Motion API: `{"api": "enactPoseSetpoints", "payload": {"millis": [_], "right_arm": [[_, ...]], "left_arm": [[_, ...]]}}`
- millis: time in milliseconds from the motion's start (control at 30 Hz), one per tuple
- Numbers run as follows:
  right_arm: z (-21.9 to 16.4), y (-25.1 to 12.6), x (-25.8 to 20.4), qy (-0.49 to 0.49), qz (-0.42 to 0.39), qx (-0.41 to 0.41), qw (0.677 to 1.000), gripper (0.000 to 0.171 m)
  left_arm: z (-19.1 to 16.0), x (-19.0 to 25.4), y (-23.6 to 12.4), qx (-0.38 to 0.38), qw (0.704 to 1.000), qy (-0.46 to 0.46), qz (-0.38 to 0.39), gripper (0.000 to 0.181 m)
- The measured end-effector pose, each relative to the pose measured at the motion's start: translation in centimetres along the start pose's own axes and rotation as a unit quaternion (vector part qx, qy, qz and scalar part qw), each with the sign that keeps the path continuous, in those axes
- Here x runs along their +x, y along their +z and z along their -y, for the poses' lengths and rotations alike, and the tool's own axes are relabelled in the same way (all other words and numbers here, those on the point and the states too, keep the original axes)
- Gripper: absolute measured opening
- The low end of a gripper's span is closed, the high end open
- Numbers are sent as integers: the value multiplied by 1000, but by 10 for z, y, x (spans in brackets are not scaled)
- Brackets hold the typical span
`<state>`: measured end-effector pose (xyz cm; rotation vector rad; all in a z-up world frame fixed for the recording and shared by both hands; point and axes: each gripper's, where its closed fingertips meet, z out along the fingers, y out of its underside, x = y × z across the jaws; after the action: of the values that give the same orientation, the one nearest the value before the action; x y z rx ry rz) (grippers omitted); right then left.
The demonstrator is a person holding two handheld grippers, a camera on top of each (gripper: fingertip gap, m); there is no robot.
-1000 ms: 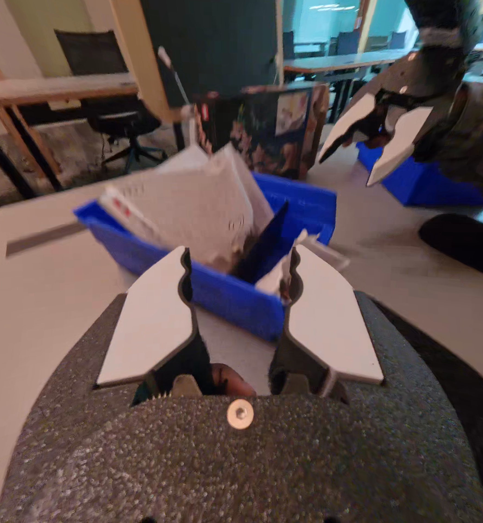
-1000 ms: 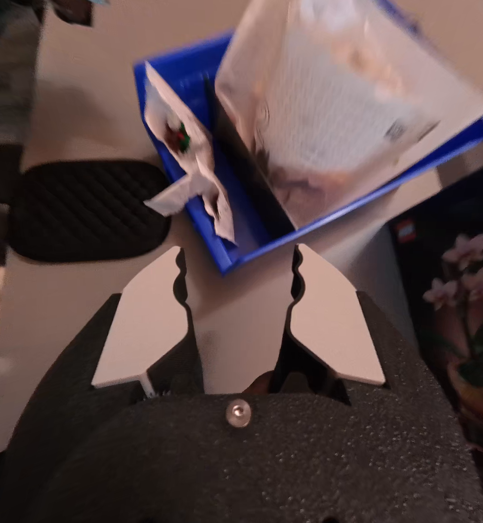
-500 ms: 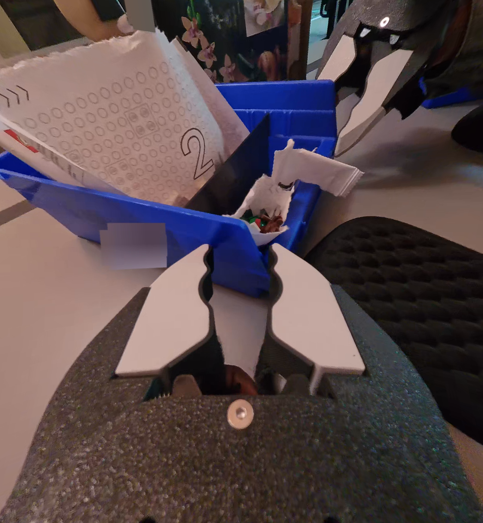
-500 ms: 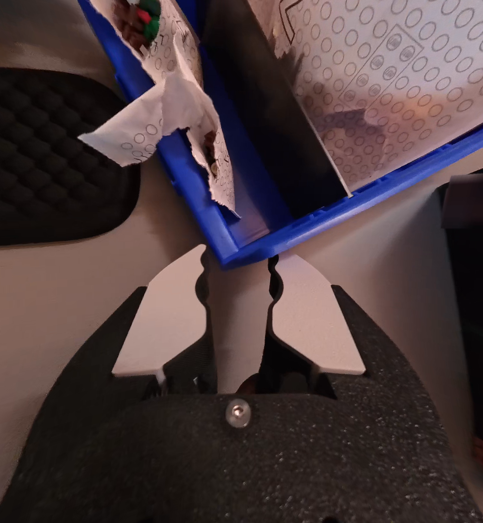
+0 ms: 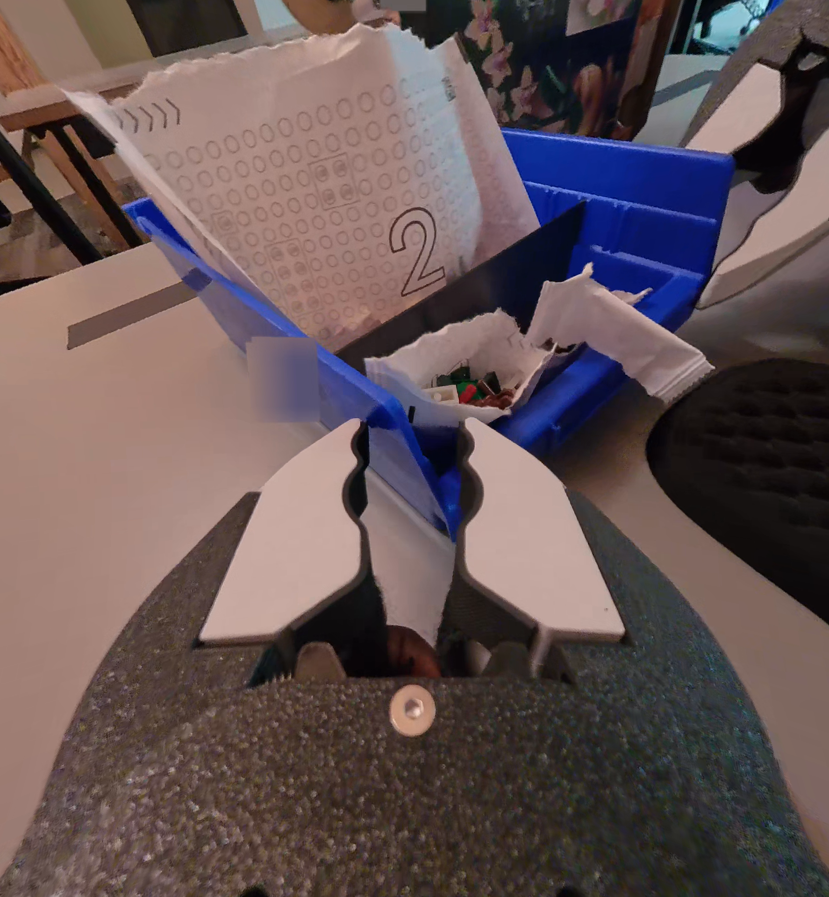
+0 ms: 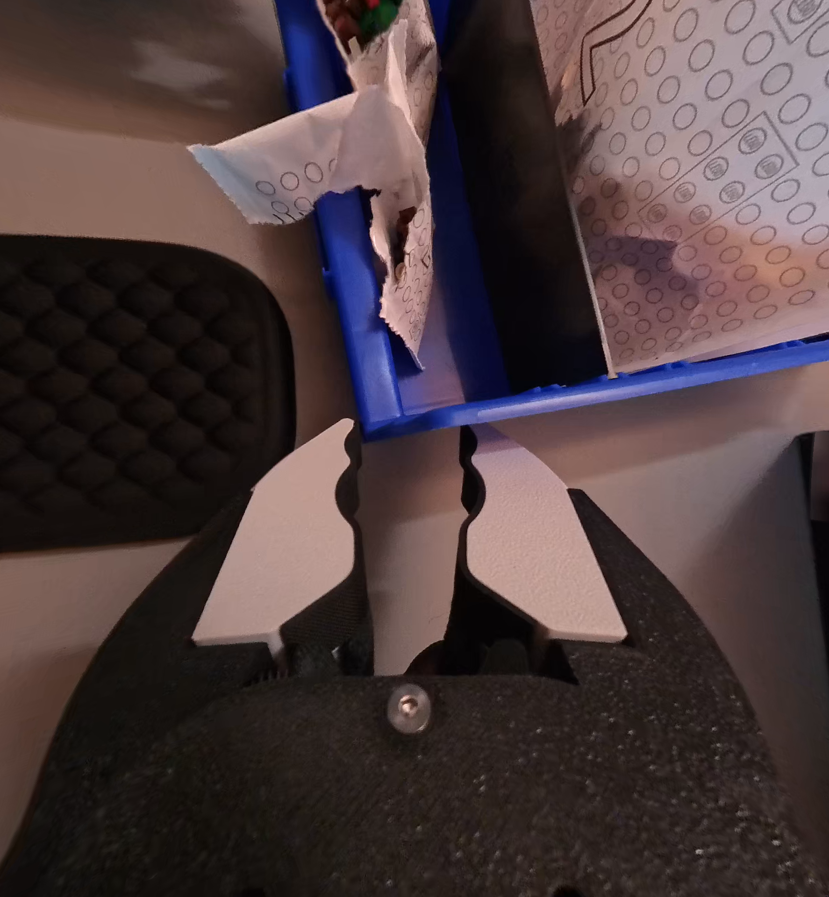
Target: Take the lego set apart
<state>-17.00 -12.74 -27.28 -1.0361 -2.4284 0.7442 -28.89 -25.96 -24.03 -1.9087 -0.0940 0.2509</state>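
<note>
A blue bin (image 5: 611, 170) stands on the table, split by a black divider (image 5: 500, 272). One side holds a large white paper bag (image 5: 305, 194). The other holds a small torn paper bag (image 5: 451, 349) with loose lego pieces (image 5: 471, 388) in it. My left gripper (image 5: 412, 432) is narrowly open, with the bin's near corner between its fingers. My right gripper (image 6: 408, 429) is narrowly open at another corner of the bin (image 6: 369, 340), tips at the rim. Its fingers (image 5: 786, 228) also show at the top right of the left wrist view. The torn bag (image 6: 403, 145) hangs over the bin wall.
A black quilted pad (image 5: 767, 461) lies on the table beside the bin, also in the right wrist view (image 6: 111, 388). A dark box with flower pictures (image 5: 563, 63) stands behind the bin. The pale table (image 5: 111, 437) stretches to the left. Chairs and desks are beyond. My hands' fingertips stand some 20 cm from each other.
Both grippers have moved in on the bin from opposite corners and narrowed their jaws. My left gripper's fingers now straddle the near corner.
</note>
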Motion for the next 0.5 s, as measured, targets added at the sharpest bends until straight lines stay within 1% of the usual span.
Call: {"api": "enactPoseSetpoints", "payload": {"millis": [200, 300, 400, 433, 467, 500], "right_arm": [[18, 16, 6, 7, 5, 30, 999, 38], [17, 13, 7, 18, 21, 40, 999, 39], [3, -20, 4, 54, 26, 51, 997, 60], [-8, -36, 0, 66, 22, 51, 996, 69], [-19, -52, -4, 75, 14, 53, 996, 75], [-29, -68, -7, 87, 1, 62, 994, 78]], "left_arm": [[0, -29, 5, 26, 998, -49, 34, 34], [0, -37, 2, 36, 994, -90, 49, 36], [5, -37, -17, 32, 988, -128, 84, 52], [8, -28, -24, 27, 988, -128, 82, 61], [13, -16, -31, 21, 990, -118, 76, 64], [18, -2, -36, 15, 992, -100, 71, 65]]}}
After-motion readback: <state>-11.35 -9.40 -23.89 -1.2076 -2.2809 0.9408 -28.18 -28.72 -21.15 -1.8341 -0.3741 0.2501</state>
